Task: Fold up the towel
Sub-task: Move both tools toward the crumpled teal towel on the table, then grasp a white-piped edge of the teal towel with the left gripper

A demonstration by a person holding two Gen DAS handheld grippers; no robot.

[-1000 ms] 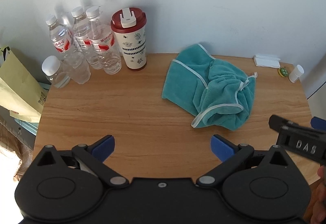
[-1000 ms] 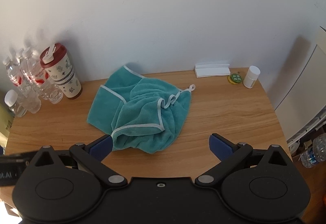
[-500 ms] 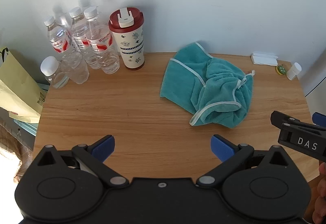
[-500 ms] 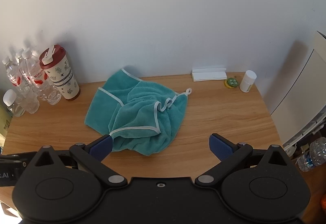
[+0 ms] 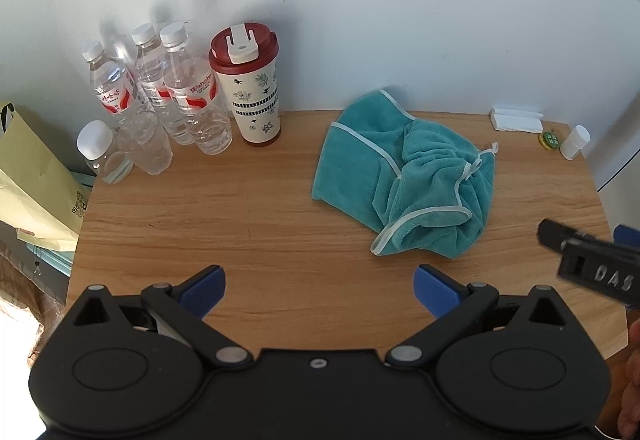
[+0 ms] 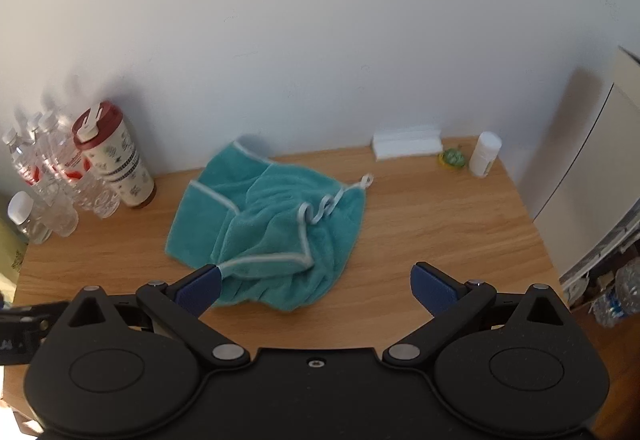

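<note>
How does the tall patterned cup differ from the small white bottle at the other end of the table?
The cup is big, cream with dark prints and a dark red lid; the small white bottle is plain white all over. The cup stands at the left beside water bottles; the white bottle stands at the right corner. Both are upright and closed.

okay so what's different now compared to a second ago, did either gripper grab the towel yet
Neither has. In both views the table and towel sit a little lower and smaller than before, so both cameras seem to have shifted slightly. The left hand-held gripper and right hand-held gripper stay open and empty. The towel stays crumpled in the same spot; the bottles and cup have not moved.
</note>
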